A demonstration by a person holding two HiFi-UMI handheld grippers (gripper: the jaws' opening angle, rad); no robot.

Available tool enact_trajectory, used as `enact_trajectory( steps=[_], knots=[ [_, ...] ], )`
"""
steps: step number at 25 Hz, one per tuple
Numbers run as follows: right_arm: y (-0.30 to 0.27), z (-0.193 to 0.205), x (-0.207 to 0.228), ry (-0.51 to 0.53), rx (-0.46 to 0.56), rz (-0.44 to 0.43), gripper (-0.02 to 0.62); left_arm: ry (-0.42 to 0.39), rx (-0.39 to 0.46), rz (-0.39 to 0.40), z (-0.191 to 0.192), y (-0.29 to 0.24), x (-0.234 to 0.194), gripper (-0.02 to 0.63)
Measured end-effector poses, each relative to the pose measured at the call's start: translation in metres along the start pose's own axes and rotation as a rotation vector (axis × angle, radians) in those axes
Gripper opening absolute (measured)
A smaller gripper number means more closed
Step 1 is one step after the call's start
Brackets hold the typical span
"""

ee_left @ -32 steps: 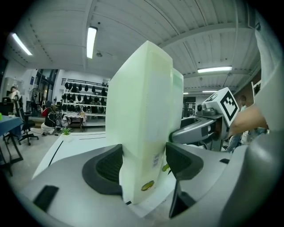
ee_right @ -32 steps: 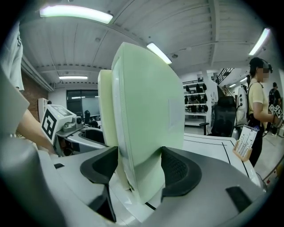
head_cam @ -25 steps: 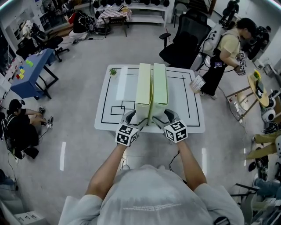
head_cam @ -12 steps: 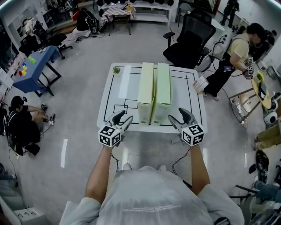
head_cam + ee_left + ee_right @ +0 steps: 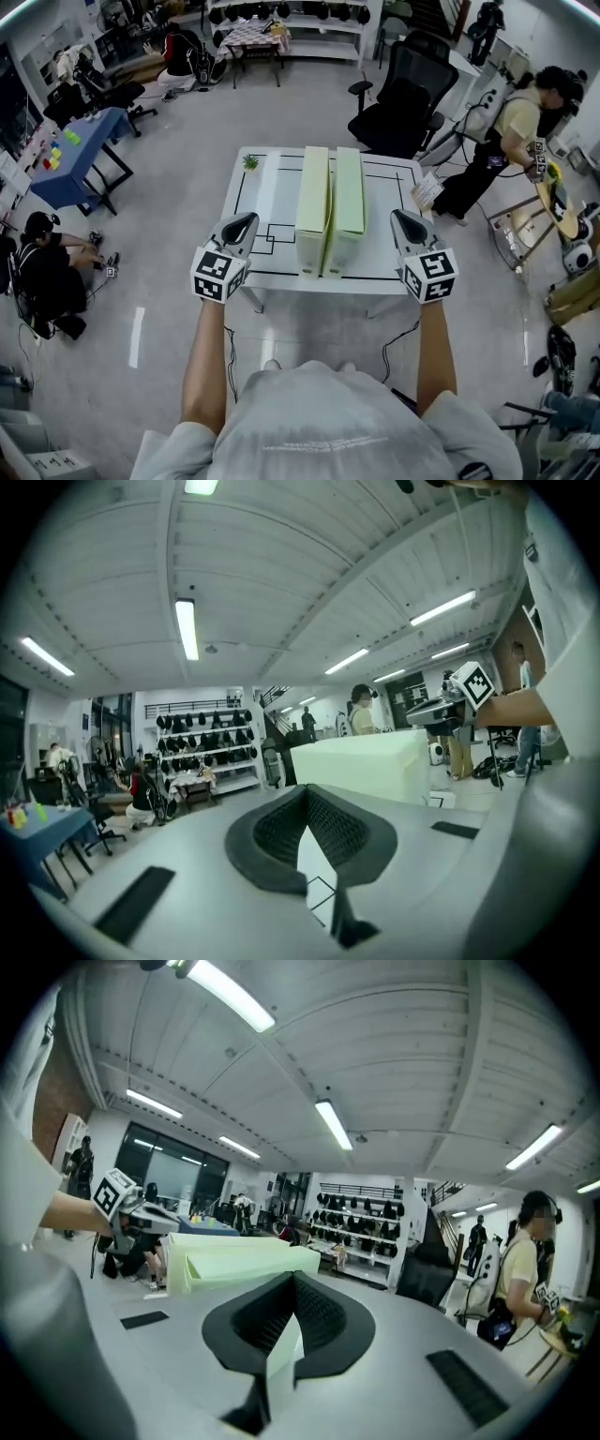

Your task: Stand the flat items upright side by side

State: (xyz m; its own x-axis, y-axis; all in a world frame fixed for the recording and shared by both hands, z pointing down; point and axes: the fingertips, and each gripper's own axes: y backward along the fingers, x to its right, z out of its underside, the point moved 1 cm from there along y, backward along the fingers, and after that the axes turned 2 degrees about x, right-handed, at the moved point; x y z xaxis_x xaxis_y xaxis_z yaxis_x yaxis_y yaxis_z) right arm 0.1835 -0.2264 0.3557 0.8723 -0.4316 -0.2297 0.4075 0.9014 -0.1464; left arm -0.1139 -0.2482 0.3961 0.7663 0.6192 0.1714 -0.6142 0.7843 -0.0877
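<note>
Two pale green flat items, the left one (image 5: 312, 208) and the right one (image 5: 349, 202), stand upright side by side on the white table (image 5: 258, 202), touching along their length. My left gripper (image 5: 246, 221) hovers off the table's left side, apart from them. Its jaws have just closed and are shut with nothing between them (image 5: 307, 791). My right gripper (image 5: 401, 218) hovers off the right side, likewise just closed, shut and empty (image 5: 292, 1279). The items show as a pale block (image 5: 361, 761) in the left gripper view and as green slabs (image 5: 244, 1258) in the right gripper view.
A small green plant (image 5: 250, 161) sits on the table's far left corner. Black lines mark the tabletop. A black office chair (image 5: 403, 94) stands behind the table. One person (image 5: 511, 122) stands at the right and another (image 5: 42, 272) sits on the floor at the left.
Both grippers have drawn back from the items' near ends, spread apart to the table's sides and risen. Their jaws went from open to shut. The items stay standing.
</note>
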Motion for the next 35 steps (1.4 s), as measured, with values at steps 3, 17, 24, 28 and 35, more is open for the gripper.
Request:
enact_trajectory(
  steps=[3,17,24,28,35],
  knots=[
    [0.003,-0.027,-0.007,0.061,0.025,0.002,0.028,-0.030,0.054,0.000,-0.038,-0.004,0.000,0.018],
    [0.017,-0.102,-0.013,0.162,0.116,0.001,0.028,-0.139,0.147,0.036,-0.131,0.000,0.011,0.018],
    [0.022,-0.110,-0.014,0.160,0.130,-0.003,0.028,-0.189,0.132,0.054,-0.135,0.000,0.021,0.018],
    [0.023,-0.103,-0.014,0.154,0.120,0.001,0.028,-0.185,0.137,0.079,-0.133,0.000,0.030,0.018],
    [0.024,-0.090,-0.016,0.134,0.096,0.001,0.028,-0.152,0.141,0.092,-0.127,-0.001,0.036,0.018]
  ],
)
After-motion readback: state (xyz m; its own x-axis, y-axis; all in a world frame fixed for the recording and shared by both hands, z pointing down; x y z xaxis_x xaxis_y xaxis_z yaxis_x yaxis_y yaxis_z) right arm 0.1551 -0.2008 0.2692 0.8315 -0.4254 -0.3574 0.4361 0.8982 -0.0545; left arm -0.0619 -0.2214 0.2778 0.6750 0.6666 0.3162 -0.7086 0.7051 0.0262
